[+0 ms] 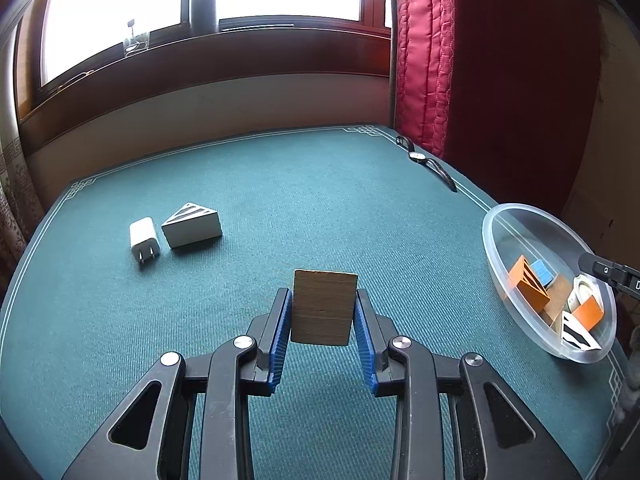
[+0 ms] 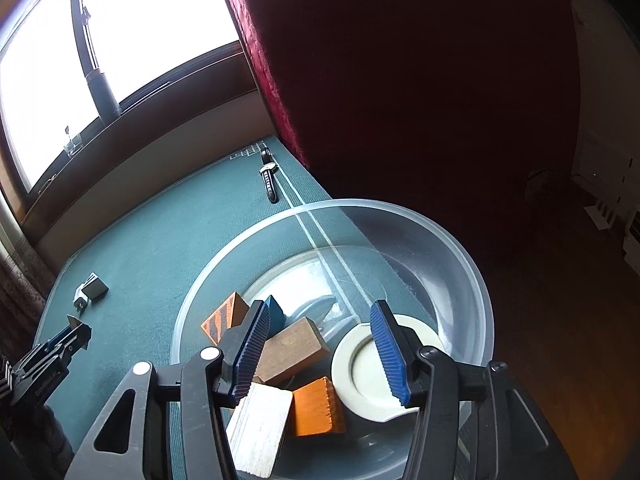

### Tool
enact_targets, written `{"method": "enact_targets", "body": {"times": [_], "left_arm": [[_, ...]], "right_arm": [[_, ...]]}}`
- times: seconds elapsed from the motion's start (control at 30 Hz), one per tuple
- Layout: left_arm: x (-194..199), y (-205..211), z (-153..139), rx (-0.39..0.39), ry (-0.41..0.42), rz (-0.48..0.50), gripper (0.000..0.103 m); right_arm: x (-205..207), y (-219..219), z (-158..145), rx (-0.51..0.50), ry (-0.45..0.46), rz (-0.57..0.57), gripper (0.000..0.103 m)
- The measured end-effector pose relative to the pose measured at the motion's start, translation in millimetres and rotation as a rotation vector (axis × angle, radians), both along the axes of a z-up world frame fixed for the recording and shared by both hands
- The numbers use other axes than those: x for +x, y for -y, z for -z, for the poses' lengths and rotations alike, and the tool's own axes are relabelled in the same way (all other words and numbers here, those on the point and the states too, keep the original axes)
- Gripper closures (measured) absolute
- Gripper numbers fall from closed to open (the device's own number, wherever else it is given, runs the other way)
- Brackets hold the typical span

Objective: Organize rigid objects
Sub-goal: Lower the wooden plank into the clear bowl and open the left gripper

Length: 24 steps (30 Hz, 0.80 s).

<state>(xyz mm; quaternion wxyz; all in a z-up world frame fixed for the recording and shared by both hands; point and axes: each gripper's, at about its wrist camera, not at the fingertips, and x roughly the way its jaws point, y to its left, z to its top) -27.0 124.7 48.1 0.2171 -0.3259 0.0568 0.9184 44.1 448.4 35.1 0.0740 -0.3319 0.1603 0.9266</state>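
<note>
Wooden block (image 1: 323, 307) sits clenched in your left jaws above the bench (image 1: 280, 208), right jaws released over the bowl (image 2: 460, 248) of sorted pieces, charger (image 1: 144, 237) and wedge (image 1: 193, 225) remaining.

A: The clear bowl (image 2: 460, 240) runs off the bottom edge in the right wrist view, and the white block (image 2: 260, 428) hides what lies under it.

B: The far watch face (image 1: 416, 155) is too small to read.
</note>
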Motion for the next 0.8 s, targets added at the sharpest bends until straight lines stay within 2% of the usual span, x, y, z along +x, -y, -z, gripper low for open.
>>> {"method": "enact_targets", "body": {"times": [0.43, 0.5, 0.57, 0.8], "left_arm": [[18, -37, -2, 0.015, 0.041, 0.095, 0.072], [22, -46, -5, 0.017, 0.036, 0.112, 0.071], [25, -56, -7, 0.018, 0.033, 0.129, 0.071], [39, -90, -14, 0.017, 0.025, 0.189, 0.071]], "right_arm": [[15, -19, -1, 0.097, 0.001, 0.013, 0.043], [18, -21, -3, 0.112, -0.014, 0.016, 0.035], [22, -25, -4, 0.116, -0.033, 0.025, 0.031], [24, -38, 1, 0.075, -0.052, 0.030, 0.029]]}}
